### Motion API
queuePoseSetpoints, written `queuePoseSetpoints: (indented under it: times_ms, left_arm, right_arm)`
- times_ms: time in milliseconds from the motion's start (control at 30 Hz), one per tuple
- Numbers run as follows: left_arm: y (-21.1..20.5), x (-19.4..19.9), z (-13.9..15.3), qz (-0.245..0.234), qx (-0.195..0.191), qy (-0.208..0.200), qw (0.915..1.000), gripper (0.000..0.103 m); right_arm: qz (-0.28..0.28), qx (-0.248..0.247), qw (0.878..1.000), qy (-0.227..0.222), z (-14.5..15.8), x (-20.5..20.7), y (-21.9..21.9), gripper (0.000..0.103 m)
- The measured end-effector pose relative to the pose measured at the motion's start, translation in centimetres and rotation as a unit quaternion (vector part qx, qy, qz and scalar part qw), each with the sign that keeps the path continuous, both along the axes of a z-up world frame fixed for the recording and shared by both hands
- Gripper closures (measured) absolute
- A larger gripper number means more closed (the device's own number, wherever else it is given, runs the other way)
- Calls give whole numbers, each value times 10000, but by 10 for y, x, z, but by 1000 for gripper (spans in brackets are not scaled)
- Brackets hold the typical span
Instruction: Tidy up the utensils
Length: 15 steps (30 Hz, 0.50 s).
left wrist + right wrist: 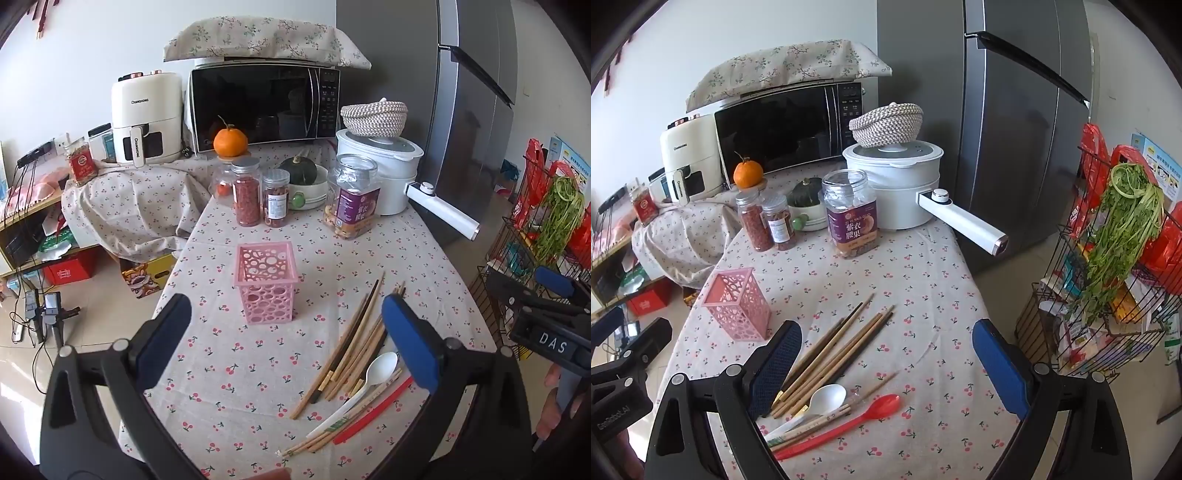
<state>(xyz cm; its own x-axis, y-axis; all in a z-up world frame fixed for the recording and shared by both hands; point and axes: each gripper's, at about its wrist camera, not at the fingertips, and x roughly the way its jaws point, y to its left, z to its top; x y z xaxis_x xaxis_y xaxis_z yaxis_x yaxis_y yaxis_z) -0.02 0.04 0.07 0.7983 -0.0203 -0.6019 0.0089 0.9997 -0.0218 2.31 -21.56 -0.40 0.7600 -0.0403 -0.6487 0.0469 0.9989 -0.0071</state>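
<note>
Home kitchen / dining corner.
Cherry-print tablecloth (229,354) under the tongs; straight ahead a microwave (264,105) with floral cover, white air fryer (146,118) ahead-left, electric pot (897,184) and tall grey fridge (1008,122) ahead-right. Food jars (246,195), a tangerine (230,142), a squash in a bowl (301,173). Wire rack with greens (1123,229) far right.

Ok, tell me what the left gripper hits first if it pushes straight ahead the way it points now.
Most likely the pink holder. The left gripper is open above the cherry-print tablecloth, and the holder stands upright almost centred between its fingers. The chopsticks lie right of that line. Depth is hard to judge through the fisheye.
</note>
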Motion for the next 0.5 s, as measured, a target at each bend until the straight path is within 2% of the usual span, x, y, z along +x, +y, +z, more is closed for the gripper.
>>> queuePoseSetpoints:
  times_ms: [500]
  left_arm:
    - [1, 4, 2, 15, -69, 94, 9999, 0]
  right_arm:
    - [20, -4, 10000, -11, -1, -1, 1, 8]
